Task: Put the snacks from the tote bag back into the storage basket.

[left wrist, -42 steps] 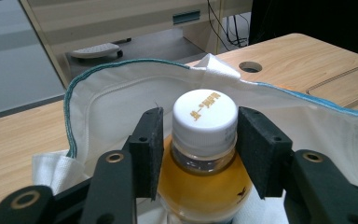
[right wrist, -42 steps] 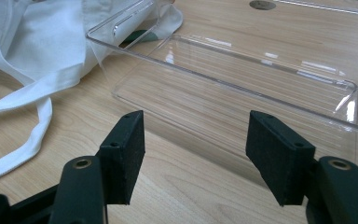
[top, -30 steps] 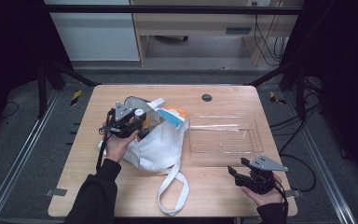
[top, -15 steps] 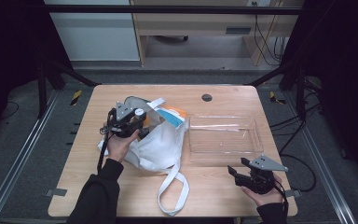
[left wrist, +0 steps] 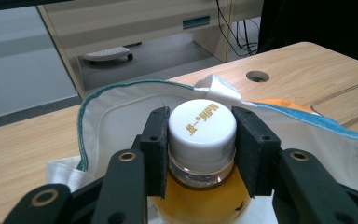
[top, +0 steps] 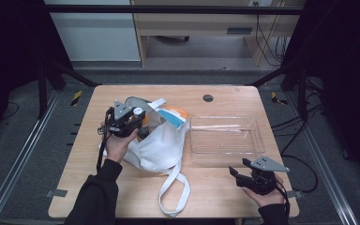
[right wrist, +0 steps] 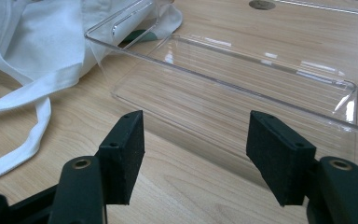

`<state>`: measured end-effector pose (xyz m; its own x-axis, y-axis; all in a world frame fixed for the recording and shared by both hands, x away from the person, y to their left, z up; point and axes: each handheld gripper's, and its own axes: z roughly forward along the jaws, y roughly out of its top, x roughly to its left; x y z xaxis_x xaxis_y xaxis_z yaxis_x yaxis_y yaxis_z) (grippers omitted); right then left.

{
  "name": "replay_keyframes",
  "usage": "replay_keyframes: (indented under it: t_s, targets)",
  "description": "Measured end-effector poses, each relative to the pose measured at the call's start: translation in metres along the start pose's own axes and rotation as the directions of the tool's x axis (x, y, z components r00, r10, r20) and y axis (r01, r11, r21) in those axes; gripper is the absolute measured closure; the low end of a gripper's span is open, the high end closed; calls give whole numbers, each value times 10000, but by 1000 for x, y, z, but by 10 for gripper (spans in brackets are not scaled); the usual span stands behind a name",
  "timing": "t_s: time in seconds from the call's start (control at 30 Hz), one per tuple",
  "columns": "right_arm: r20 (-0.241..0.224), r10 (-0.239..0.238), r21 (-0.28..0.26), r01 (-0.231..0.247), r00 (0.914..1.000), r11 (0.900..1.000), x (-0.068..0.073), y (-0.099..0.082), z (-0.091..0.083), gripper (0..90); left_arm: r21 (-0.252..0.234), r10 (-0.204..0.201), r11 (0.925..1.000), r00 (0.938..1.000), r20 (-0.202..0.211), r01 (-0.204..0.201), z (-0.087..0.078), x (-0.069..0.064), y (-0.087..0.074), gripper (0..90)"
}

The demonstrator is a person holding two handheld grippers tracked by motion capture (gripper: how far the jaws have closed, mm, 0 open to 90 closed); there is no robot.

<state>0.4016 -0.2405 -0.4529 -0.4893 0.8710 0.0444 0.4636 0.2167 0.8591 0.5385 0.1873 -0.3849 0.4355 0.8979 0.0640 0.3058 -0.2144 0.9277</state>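
The left gripper has its 2 jaws clamped on the white cap of a bottle of orange drink, inside the white bag. The right gripper gapes empty over bare table, the clear tray just beyond.

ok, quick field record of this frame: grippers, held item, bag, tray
left gripper: shut on bottle
bottle: white cap, amber liquid, upright at the mouth of the bag
bag: white cloth tote, lying on the table, strap trailing toward the person
right gripper: open, holds nothing, near the tray's front edge
tray: clear plastic, empty, right of the bag
table: light wood
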Motion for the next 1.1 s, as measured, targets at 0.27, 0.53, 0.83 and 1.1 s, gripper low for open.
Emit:
replay_keyframes:
  t_s: [0.27,0.53,0.83,1.1]
  targets:
    - [22,43,5,-43,10000,10000,0,0,1,360,-110,-89,9999,10000,-36,89,-9,2,8,587]
    - [15,101,-17,-101,9999,9999,0,0,0,344,-251,-25,9997,10000,-34,24,-19,1,15,586]
    - [78,47,27,-47,10000,10000,0,1,-1,292,-401,29,9992,10000,-26,-30,-30,2,23,587]
    - [222,96,266,-102,9997,9996,0,0,-2,264,-569,-36,9984,9995,301,53,-42,-4,31,587]
